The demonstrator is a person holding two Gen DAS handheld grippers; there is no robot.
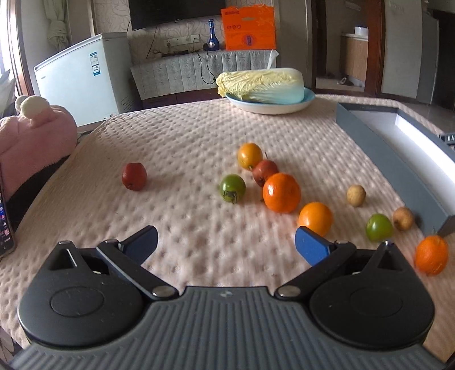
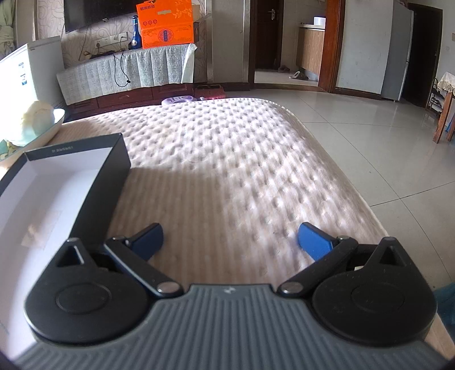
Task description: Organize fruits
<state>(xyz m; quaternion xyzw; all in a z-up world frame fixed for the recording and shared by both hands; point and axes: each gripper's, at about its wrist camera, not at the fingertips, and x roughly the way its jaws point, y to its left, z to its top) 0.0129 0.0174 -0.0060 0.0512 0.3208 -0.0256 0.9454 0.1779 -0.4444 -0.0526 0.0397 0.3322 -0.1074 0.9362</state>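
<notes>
Mattress [image 1: 184,136], quilted and cream-coloured, carrying everything. Dark box [image 2: 85,170] with a white inside, open, at the mattress's right edge in the left wrist view — its rim lettering is too small to read, and its near end is cut off. Napa cabbage [image 1: 261,85] on a pale plate [image 1: 284,106] at the far edge. Left gripper [image 1: 226,244]: jaws wide apart, holding nothing, hovering near the mattress's near edge. Right gripper [image 2: 230,242]: jaws wide apart, empty, just beside the box. Fruits lie loose in a band from mid-mattress toward the box: large orange [image 1: 281,193], second orange [image 1: 315,218], third orange [image 1: 431,254] (blurred), yellow-orange fruit [image 1: 250,155], two red fruits [image 1: 134,176] [image 1: 264,170], two green fruits [image 1: 232,187] [image 1: 379,227], two small brown fruits [image 1: 356,195] [image 1: 403,218]. Beyond — an orange carton [image 1: 248,27], print illegible.
</notes>
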